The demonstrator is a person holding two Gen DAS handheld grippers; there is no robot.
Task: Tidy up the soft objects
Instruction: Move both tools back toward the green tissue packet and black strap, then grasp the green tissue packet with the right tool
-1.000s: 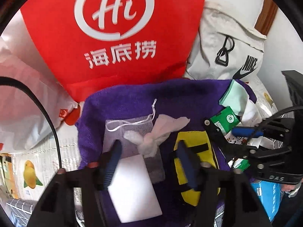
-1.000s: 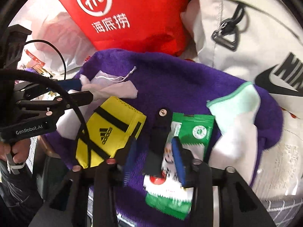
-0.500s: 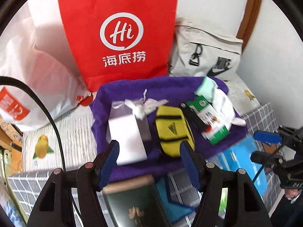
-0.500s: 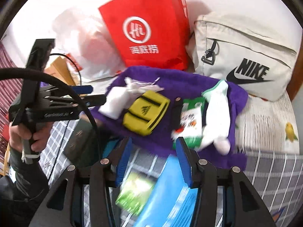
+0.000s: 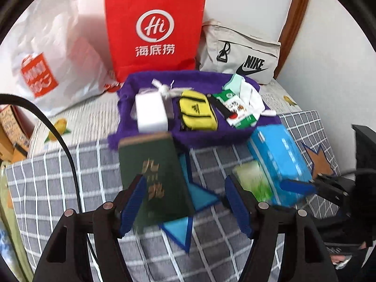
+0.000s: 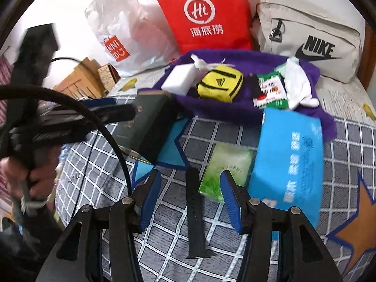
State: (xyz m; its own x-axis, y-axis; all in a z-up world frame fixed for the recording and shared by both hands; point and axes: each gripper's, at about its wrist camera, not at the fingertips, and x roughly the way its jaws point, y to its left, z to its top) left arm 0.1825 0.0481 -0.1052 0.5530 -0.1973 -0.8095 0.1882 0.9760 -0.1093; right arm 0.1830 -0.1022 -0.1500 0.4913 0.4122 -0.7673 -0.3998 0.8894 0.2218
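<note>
A purple towel (image 5: 204, 138) (image 6: 303, 63) lies on the bed. On it sit a white sponge block (image 5: 150, 112) (image 6: 179, 80), a yellow Adidas pouch (image 5: 197, 112) (image 6: 221, 84), a green snack packet (image 5: 237, 110) (image 6: 270, 91) and white socks (image 5: 251, 94) (image 6: 298, 87). My left gripper (image 5: 185, 202) is open and empty, above a dark green book (image 5: 152, 176) (image 6: 143, 127). My right gripper (image 6: 190, 202) is open and empty, with a black strap (image 6: 195, 213) lying between its fingers on the checked blanket.
A blue tissue pack (image 5: 279, 162) (image 6: 291, 162) and a green packet (image 5: 253, 181) (image 6: 223, 166) lie at the front right. A red bag (image 5: 155, 30) (image 6: 206, 14), a white plastic bag (image 5: 47, 54) (image 6: 122, 35) and a Nike bag (image 5: 242, 54) (image 6: 310, 37) stand behind the towel.
Both grippers have pulled back and up from the towel, leaving its objects in place. The book, tissue pack and checked blanket have come into view. The black strap now lies under my right gripper.
</note>
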